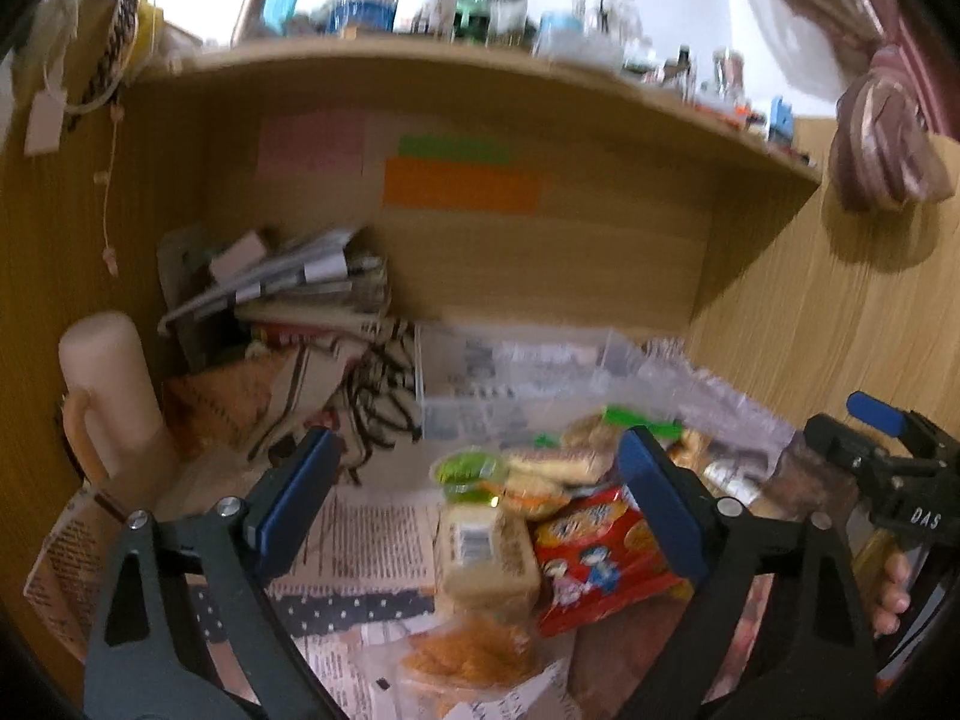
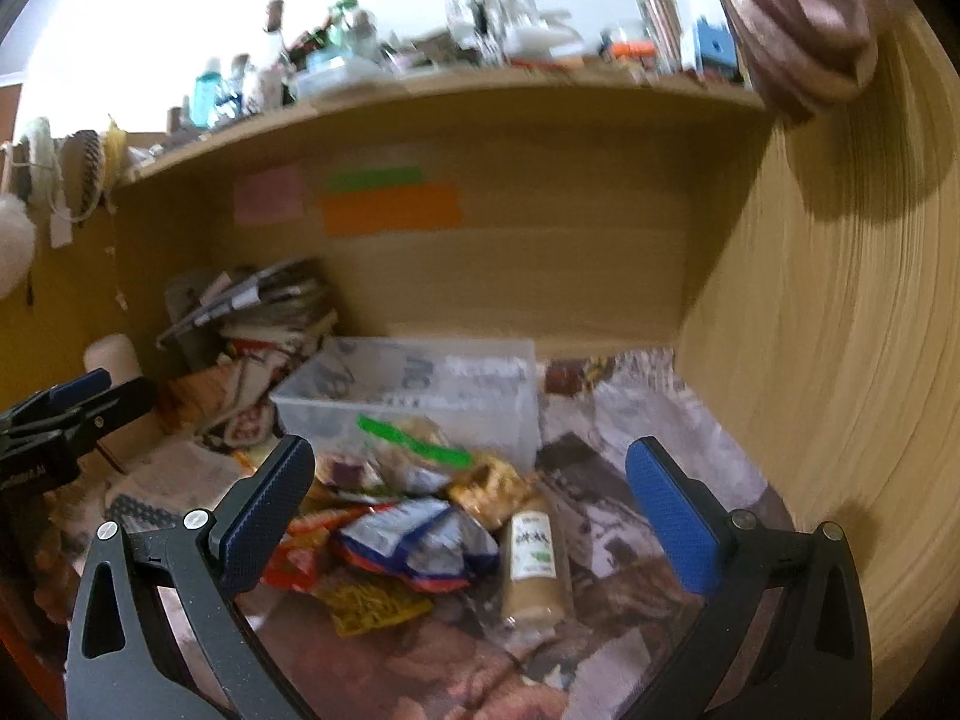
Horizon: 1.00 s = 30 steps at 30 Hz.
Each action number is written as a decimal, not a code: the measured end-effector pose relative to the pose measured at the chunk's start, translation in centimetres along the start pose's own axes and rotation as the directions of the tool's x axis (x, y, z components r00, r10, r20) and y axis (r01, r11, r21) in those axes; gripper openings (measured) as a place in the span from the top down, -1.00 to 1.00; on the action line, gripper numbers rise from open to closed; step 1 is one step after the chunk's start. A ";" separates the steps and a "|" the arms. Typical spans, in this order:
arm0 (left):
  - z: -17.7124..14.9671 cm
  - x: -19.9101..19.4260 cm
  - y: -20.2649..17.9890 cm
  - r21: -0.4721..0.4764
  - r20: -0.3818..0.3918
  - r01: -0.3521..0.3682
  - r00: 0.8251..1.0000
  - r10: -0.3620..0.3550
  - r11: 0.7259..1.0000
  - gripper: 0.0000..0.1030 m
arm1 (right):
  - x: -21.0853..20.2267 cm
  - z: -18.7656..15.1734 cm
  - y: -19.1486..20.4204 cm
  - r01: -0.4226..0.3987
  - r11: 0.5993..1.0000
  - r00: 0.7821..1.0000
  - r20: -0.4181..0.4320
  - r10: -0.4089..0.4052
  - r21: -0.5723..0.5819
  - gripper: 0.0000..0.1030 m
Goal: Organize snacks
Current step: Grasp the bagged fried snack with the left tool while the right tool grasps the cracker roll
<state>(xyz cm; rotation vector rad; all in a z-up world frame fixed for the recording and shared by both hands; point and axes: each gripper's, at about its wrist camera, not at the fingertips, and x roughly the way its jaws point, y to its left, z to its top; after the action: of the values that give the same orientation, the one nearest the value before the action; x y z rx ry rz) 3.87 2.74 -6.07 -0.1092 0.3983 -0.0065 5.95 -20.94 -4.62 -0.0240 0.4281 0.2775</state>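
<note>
A heap of snack packets (image 2: 408,516) is lying on the paper-covered desk (image 2: 630,480) just in front of a clear plastic box (image 2: 480,396), a red packet (image 1: 600,558) and a tan bar (image 2: 534,564) among them. The left gripper (image 1: 474,516) and right gripper (image 2: 471,510) are hovering above the heap, both spreading their fingers wide and gripping nothing.

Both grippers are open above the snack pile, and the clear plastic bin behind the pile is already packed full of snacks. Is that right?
Not quite. The clear bin looks empty; the snack pile lies in front of it, as the right wrist view shows. The left gripper and right gripper are indeed open.
</note>
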 end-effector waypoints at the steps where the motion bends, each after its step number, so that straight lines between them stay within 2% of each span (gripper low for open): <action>1: -0.4 0.5 0.1 0.001 -0.026 0.003 1.000 -0.003 1.000 -0.85 | 0.3 -0.3 -0.3 0.004 1.000 1.000 -0.014 -0.004 0.003 -0.97; 5: -1.5 2.0 0.0 0.008 -0.087 0.004 0.996 -0.003 1.000 -0.85 | 1.5 -1.4 -1.3 0.013 1.000 0.997 -0.072 -0.012 0.022 -0.91; 11: -3.4 4.0 0.7 -0.025 -0.198 0.008 0.980 -0.013 1.000 -0.86 | 2.9 -2.7 -2.8 0.014 0.997 0.991 -0.136 -0.004 0.070 -0.88; 14: -4.2 4.0 1.3 -0.041 -0.217 -0.004 0.976 -0.005 0.999 -0.91 | 3.4 -3.3 -3.1 0.011 0.997 0.987 -0.159 0.002 0.080 -0.88; 15: -4.4 3.9 1.4 -0.044 -0.219 -0.010 0.976 0.000 0.999 -0.98 | 3.5 -3.5 -3.1 0.010 0.997 0.986 -0.166 0.003 0.081 -0.88; 20: -5.7 3.9 1.8 -0.061 -0.246 -0.039 0.969 0.023 0.997 -1.00 | 4.4 -4.3 -3.5 0.011 0.996 0.980 -0.199 0.006 0.087 -0.88; 25: -7.5 5.0 2.2 -0.103 -0.308 -0.027 0.951 -0.006 0.994 -1.00 | 4.9 -4.9 -3.8 0.009 0.994 0.973 -0.229 0.015 0.105 -0.82; 30: -8.7 5.8 2.3 -0.133 -0.330 -0.006 0.943 -0.039 0.991 -1.00 | 5.6 -5.4 -4.0 0.021 0.994 0.967 -0.256 0.007 0.105 -0.73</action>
<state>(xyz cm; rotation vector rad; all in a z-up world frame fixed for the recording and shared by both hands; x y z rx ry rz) 5.84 4.00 -16.53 -0.2446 0.7363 -0.0150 9.74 -23.81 -11.98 0.0446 0.6992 0.2450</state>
